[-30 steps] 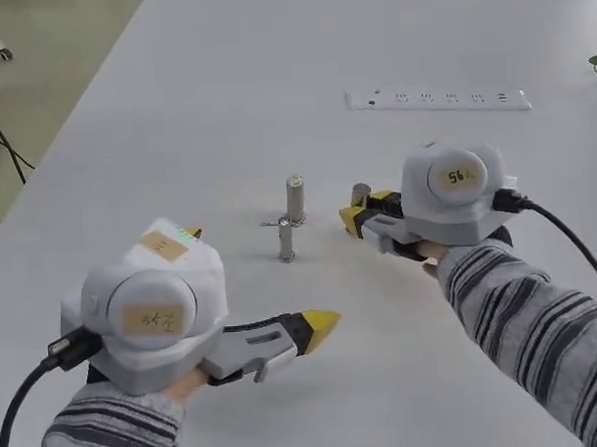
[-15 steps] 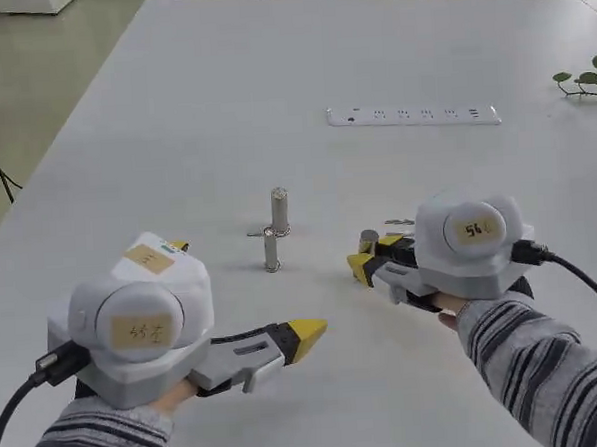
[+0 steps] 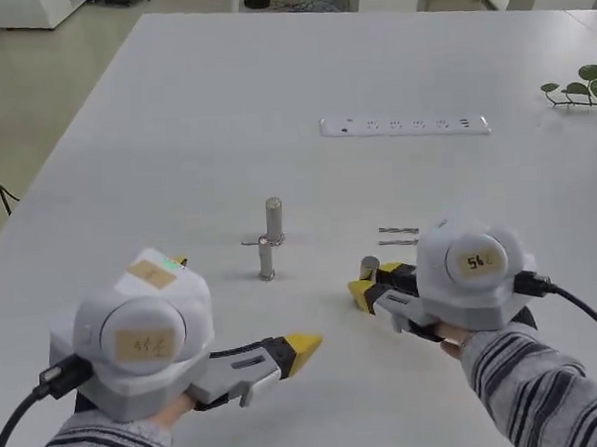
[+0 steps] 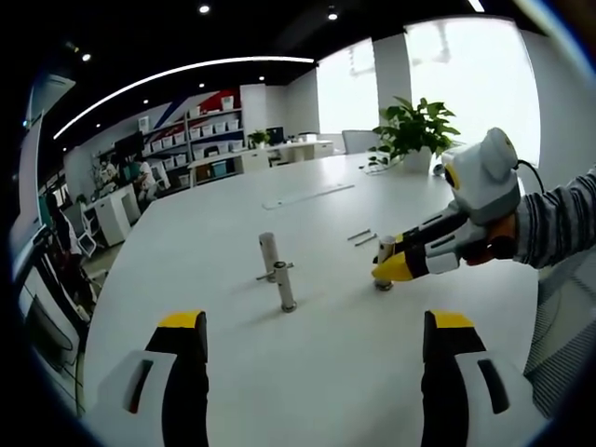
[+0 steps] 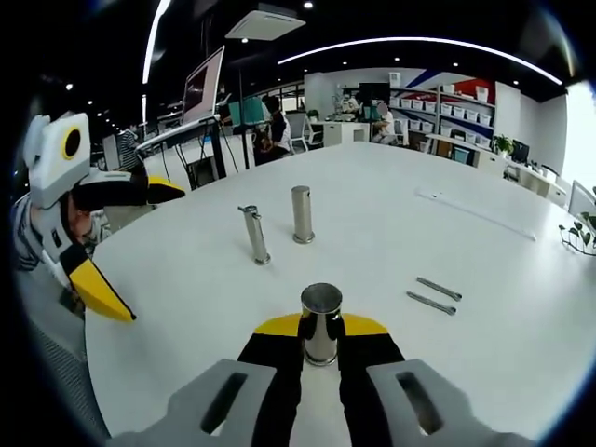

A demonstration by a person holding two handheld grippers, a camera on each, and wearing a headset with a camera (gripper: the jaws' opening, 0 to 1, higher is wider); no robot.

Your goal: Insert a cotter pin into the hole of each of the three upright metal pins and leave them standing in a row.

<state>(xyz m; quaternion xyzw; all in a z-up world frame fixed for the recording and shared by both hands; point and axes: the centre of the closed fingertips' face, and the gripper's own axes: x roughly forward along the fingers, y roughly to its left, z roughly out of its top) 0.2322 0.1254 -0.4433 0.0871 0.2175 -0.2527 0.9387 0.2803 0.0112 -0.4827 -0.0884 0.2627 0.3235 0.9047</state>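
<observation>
My left gripper (image 3: 241,303), a grey body with black, yellow-tipped jaws, is at the near left of the white tabletop (image 3: 172,110). Its jaws are spread wide, released, with nothing between them.

To its right, near the table's middle, two short silver metal pins stand upright with their long axes vertical, one behind the other and slightly apart. The nearer metal pin (image 3: 266,260) has a thin metal crosspiece (image 3: 253,242) lying level through its top, sticking out mostly to the left. The farther metal pin (image 3: 273,218) is bare.

Further right, my right gripper (image 3: 363,283), of the same make, points left toward those two. Its jaws are clenched on a third silver metal pin (image 5: 321,317), held upright with its flat round top facing up. I cannot tell whether its base touches the table.

Just beyond that gripper, two loose silver cotter pins (image 3: 397,236) lie flat, side by side and parallel, their long axes running left to right. Well behind them, a long white power strip (image 3: 404,127) also lies left to right.
</observation>
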